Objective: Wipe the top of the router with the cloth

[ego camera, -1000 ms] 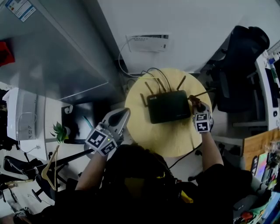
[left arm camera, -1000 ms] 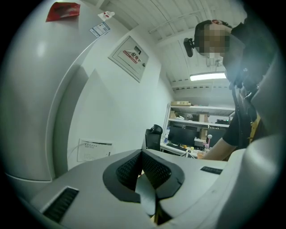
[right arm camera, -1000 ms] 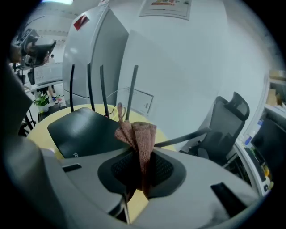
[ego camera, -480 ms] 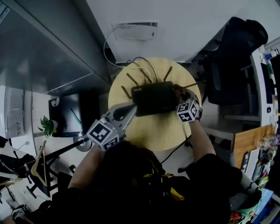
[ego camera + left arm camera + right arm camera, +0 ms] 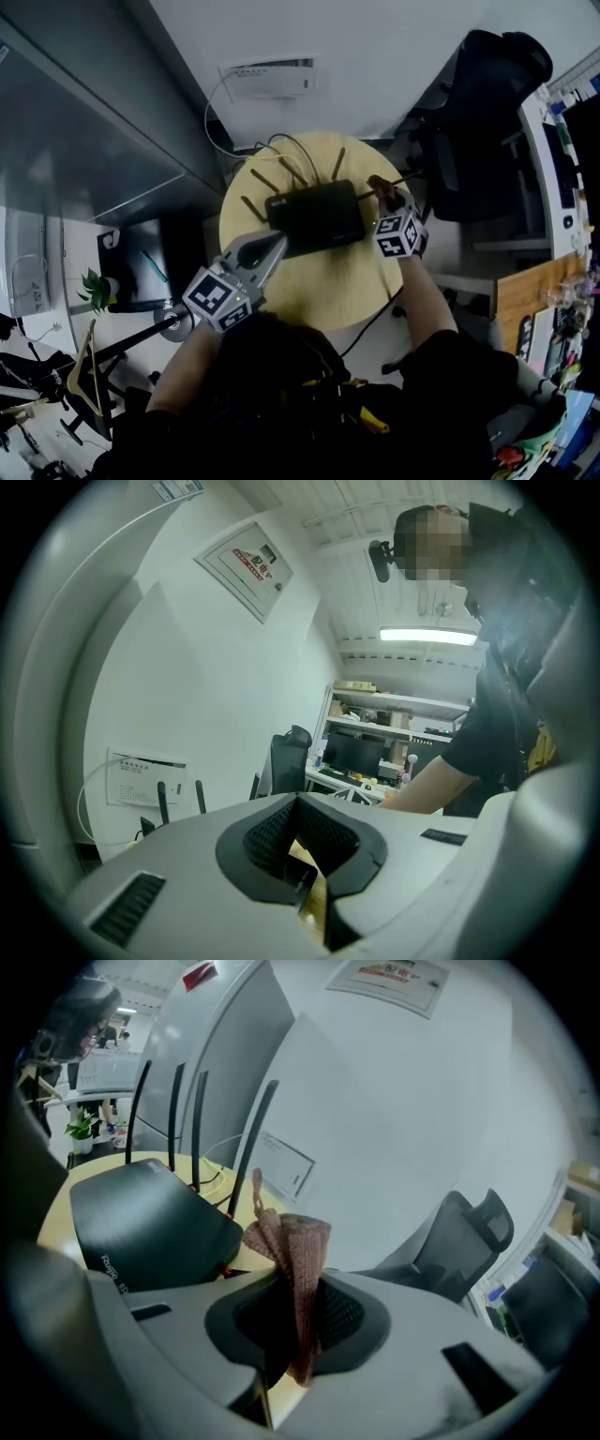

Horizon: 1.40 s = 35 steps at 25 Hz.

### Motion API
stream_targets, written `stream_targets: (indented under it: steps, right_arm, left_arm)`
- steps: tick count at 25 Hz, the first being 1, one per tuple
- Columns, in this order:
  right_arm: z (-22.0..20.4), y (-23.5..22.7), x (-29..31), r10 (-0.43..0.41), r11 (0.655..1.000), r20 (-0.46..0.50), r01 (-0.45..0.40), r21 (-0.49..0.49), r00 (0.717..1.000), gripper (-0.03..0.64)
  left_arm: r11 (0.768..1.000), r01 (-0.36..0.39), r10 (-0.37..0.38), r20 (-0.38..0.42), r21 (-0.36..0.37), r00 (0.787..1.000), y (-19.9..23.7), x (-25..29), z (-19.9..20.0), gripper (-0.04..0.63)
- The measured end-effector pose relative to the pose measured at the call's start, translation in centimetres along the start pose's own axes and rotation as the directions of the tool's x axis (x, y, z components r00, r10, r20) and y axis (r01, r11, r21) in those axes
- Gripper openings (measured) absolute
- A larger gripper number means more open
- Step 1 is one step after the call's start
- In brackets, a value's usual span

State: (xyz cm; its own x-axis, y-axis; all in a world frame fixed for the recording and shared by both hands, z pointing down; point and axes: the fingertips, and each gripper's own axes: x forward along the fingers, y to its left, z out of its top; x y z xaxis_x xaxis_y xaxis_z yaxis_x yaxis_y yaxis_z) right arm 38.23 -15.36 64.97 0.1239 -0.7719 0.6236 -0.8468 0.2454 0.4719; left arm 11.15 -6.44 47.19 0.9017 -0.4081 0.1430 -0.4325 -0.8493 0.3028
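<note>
L gripper (image 5: 270, 247) is down at the front left corner of the router (image 5: 317, 216). Its jaws are almost together, w/ only a thin gap. The dark corner of the router sits in that gap, and a bit of yellow desk (image 5: 328, 281) shows under it.

R gripper (image 5: 384, 199) is at the router's right side, near the back corner. Its jaws are closed tight on the cloth (image 5: 291, 1241). The cloth is brownish pink and knitted. It sticks up out of the jaws in a bunch and a bit hangs down below. It is just beside the router's right edge. Can't tell if it touches the top.

The router is flat and black, w/ small white letters near one corner. It sits in the middle of the round yellow desk. Thin antennas (image 5: 173, 1110) stand up along its back edge.

Farther off, a black chair (image 5: 487, 122) stands to the right of the desk. A white box (image 5: 272, 77) w/ a cable is on the white wall behind.
</note>
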Motion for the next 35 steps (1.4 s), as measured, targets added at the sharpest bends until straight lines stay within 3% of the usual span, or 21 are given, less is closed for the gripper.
stream_targets:
  steps: [7,12,23,28,30,33,35]
  right_arm:
    - [0.2,-3.5,-0.7,-0.072,0.996,0.005,0.071,0.060,0.997,0.064]
    - [-0.1,-5.3,-0.8,-0.115,0.980,0.000,0.113,0.164,0.993,0.064]
    - [-0.8,-10.2,-2.4,-0.202,0.953,0.004,0.196,0.233,0.979,0.064]
    - [-0.5,-13.2,-5.0,-0.307,0.896,0.005,0.287,0.338,0.952,0.063]
    - [1.0,-13.1,-6.1,-0.287,0.871,0.060,0.235,0.432,0.956,0.063]
    - [4.3,-10.3,-6.8,-0.156,0.825,0.199,0.017,0.564,0.968,0.063]
    - [6.7,-8.3,-6.5,-0.106,0.811,0.263,-0.070,0.581,0.959,0.063]
  left_arm:
    - [1.000,0.018,-0.018,0.004,-0.024,1.000,-0.4,0.3,-0.3,-0.008]
    - [0.998,0.036,-0.035,0.011,-0.058,0.999,-0.8,0.8,-0.8,-0.008]
    - [0.994,0.046,-0.048,-0.016,-0.100,0.999,-1.8,1.5,-2.3,-0.008]
    - [0.991,0.094,-0.097,-0.023,-0.100,0.995,-1.3,1.4,-2.2,-0.008]
    - [0.990,0.105,-0.108,-0.023,-0.099,0.994,-1.1,1.6,-2.2,-0.009]
    - [0.987,0.123,-0.126,-0.017,-0.104,0.992,-1.0,1.4,-1.8,-0.008]
    - [0.984,0.138,-0.140,-0.008,-0.109,0.990,-1.1,1.3,-1.5,-0.009]
